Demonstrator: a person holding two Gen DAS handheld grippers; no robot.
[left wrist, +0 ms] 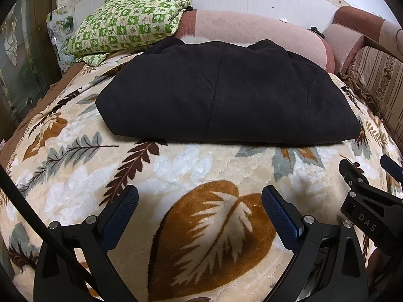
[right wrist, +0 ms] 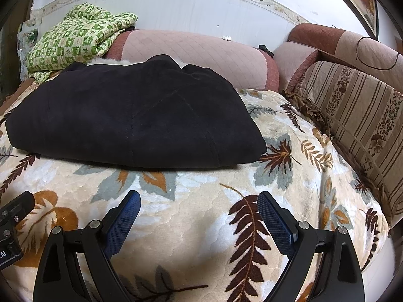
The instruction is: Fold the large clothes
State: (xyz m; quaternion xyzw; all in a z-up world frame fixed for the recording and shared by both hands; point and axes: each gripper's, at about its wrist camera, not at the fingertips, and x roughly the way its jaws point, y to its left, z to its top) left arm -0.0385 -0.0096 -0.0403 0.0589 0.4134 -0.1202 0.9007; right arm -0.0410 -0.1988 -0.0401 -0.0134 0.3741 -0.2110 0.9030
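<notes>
A large black garment (left wrist: 226, 93) lies folded into a thick flat bundle on the leaf-patterned blanket (left wrist: 176, 166); it also shows in the right wrist view (right wrist: 133, 115). A bit of white fur shows at its far edge (left wrist: 194, 39). My left gripper (left wrist: 200, 196) is open and empty, hovering over the blanket a short way in front of the garment. My right gripper (right wrist: 199, 201) is open and empty, also short of the garment's near edge. The right gripper's body shows at the right edge of the left wrist view (left wrist: 372, 201).
A green checked quilt (left wrist: 131, 22) is heaped at the back left. A pink bolster (left wrist: 252, 30) runs along the wall behind the garment. Striped cushions (right wrist: 357, 105) and a sofa arm (right wrist: 340, 42) line the right side.
</notes>
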